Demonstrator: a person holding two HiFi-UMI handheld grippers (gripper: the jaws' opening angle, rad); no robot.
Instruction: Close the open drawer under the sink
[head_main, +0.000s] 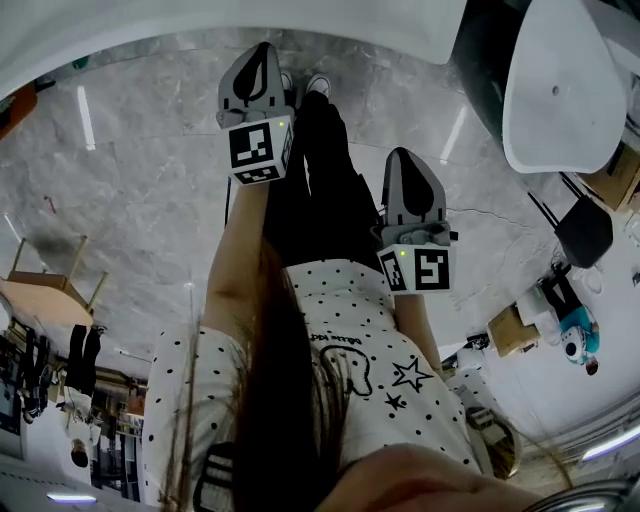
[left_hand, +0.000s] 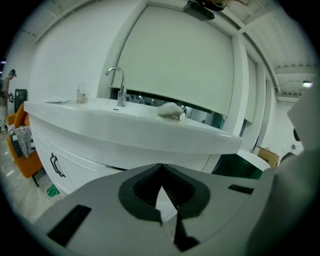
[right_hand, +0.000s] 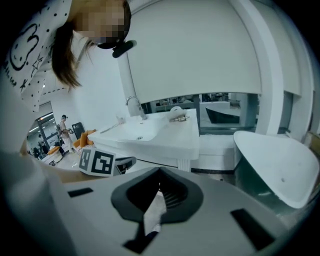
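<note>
Marble floor fills most of the head view, with the white rim of the sink curving along the top edge. The person's dotted shirt, black trousers and white shoes run down the middle. The left gripper is held out over the floor near the sink rim. The right gripper is lower in the picture and closer to the body. A white tub stands at the top right.

In the left gripper view the jaws are closed tip to tip with nothing between them. Beyond them the sink's front edge crosses the picture, and a faucet stands at its back edge. Under the sink is the white drawer with a black handle. A dark gap shows beneath the sink's edge, but I cannot tell whether the drawer sits flush.

In the right gripper view the jaws are also closed and empty. The sink lies ahead, and the left gripper's marker cube hangs before its front edge, covering the drawer. The tub is at the right.
</note>
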